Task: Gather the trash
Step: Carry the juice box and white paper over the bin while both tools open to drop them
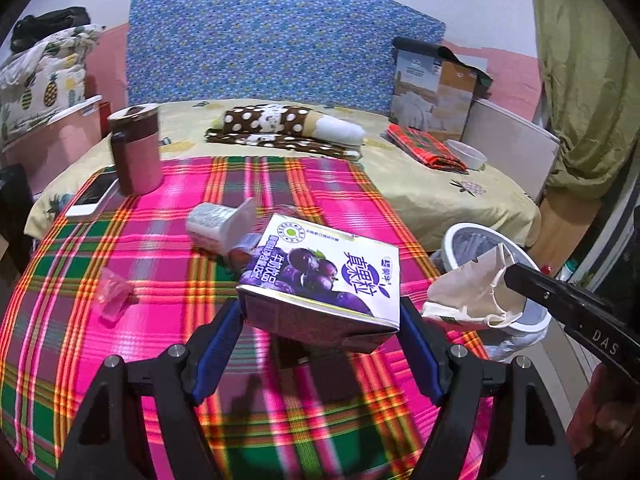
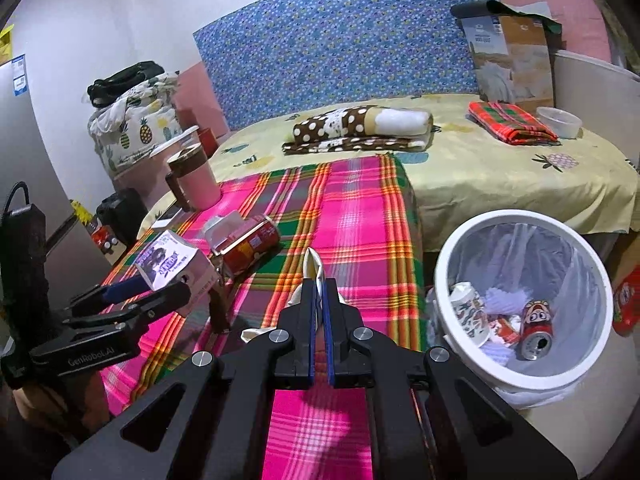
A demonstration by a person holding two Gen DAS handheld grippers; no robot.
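My left gripper (image 1: 320,306) is shut on a purple milk carton (image 1: 320,268) and holds it above the pink plaid tablecloth (image 1: 160,248). The right wrist view shows that carton (image 2: 172,260) at the left, in the same gripper (image 2: 136,292). My right gripper (image 2: 319,283) is shut on a crumpled white paper wrapper (image 2: 313,264), which sticks out past its tips. In the left wrist view this wrapper (image 1: 472,292) hangs by the white trash bin (image 1: 452,240), pinched by the right gripper (image 1: 512,274). The lined bin (image 2: 520,218) stands right of the table with a red can (image 2: 536,328) and a paper cup (image 2: 470,312) inside.
A red can (image 2: 252,244) and a white container (image 2: 220,224) lie on the cloth, and a small pink wrapper (image 1: 112,292) lies near its left edge. A pink tumbler (image 1: 136,148) and a phone (image 1: 96,194) sit at the far left corner. A bed (image 2: 500,184) lies behind.
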